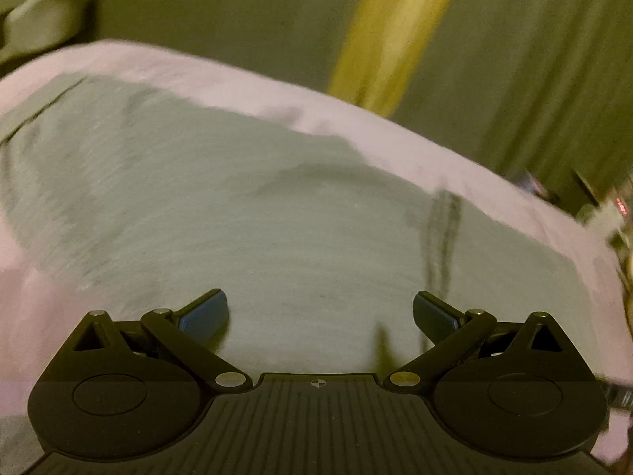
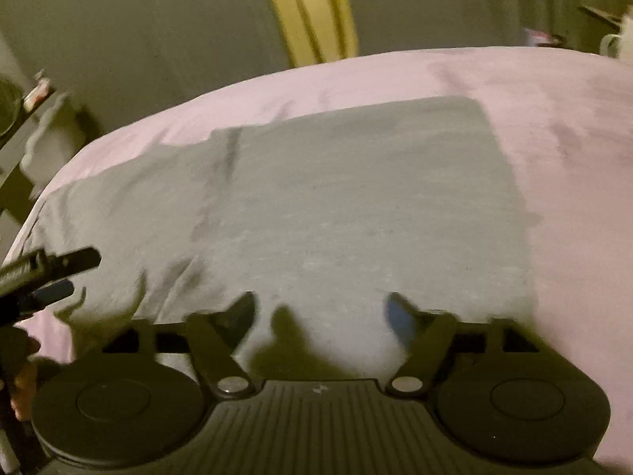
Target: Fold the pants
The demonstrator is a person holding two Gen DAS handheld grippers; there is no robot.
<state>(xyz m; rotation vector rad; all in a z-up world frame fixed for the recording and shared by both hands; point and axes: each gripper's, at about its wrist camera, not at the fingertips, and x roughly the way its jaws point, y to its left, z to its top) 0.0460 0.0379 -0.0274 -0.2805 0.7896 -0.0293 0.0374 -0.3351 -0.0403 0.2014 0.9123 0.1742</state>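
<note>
While the left wrist view is blurring, the left tool is hovering released, fingers spread, over the grey pants, which are lying flat on the pink-sheeted bed. In the right wrist view, the right tool is likewise gaping apart, above the pants' near edge.

You've got a bed covered in a pale pink sheet. Grey pants lie flat right on it, spread wide, one straight edge toward 2 o'clock in your right wrist view. Pink shows around the cloth at 12 and 3.
</note>
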